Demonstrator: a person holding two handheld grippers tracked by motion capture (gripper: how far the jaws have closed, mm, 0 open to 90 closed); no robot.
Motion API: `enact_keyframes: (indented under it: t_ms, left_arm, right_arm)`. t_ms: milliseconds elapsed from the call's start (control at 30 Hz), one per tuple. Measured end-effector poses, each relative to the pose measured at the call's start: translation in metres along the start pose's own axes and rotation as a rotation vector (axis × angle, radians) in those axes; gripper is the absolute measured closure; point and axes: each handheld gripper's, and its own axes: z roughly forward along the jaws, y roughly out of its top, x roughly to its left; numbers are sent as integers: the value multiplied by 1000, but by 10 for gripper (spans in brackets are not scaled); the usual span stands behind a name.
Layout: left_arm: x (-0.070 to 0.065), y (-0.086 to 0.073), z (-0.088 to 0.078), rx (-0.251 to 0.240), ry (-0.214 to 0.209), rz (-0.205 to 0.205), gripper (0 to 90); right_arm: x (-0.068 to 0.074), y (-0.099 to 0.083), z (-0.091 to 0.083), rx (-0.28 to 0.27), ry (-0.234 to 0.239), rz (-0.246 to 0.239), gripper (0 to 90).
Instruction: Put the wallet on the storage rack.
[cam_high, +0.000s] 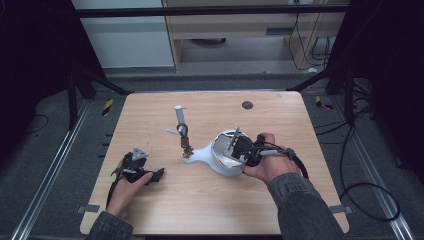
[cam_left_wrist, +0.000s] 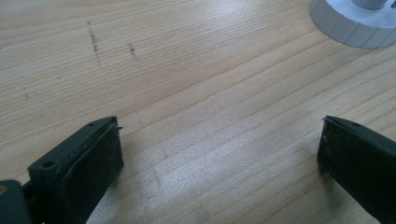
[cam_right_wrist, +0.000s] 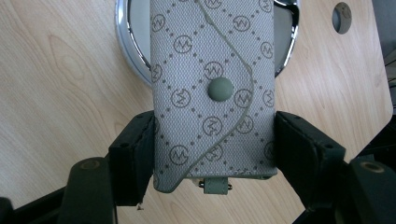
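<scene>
Right fingers: the black pads (cam_right_wrist: 135, 158) of the right gripper (cam_right_wrist: 212, 154) are clamped on both sides of a grey patterned pouch (cam_right_wrist: 212, 84), one pad on each long edge.
Left fingers: the pads (cam_left_wrist: 100, 158) of the left gripper (cam_left_wrist: 219, 154) stand wide apart with bare wood between them, holding nothing.
Pouch: grey woven fabric with a repeated round monogram and dotted diamond lines, a curved flap closed by a round grey snap, a small tab and metal piece at its lower end; it hangs over a round chrome-rimmed mirror (cam_right_wrist: 127, 56).
Pouch in the high view: held in the right gripper (cam_high: 239, 145) above the white mirror head (cam_high: 225, 157), whether it touches the glass I cannot tell.
Mirror: a white stand lying on the table (cam_high: 210, 210), its neck pointing left toward a small brown thing (cam_high: 187, 145).
White tube: an upright cylinder (cam_high: 179, 117) behind that small thing.
Left gripper on the table: resting low in the person's left hand (cam_high: 127, 187) near the left front edge, well apart from the mirror.
Ridged white disc: at the top right corner of the left gripper view (cam_left_wrist: 355, 25).
Table hole: a dark round grommet (cam_high: 247, 105) near the far edge.
</scene>
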Motion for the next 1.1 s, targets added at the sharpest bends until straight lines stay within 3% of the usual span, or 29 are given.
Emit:
enact_keyframes:
  t_ms: [400,1100]
  left_arm:
    - [0,0,0,0,-1,0,0]
    - [0,0,0,0,0,1,0]
  right_arm:
    - [3,5,11,25,16,-17,323]
    - [1,16,20,58,21,-5,323]
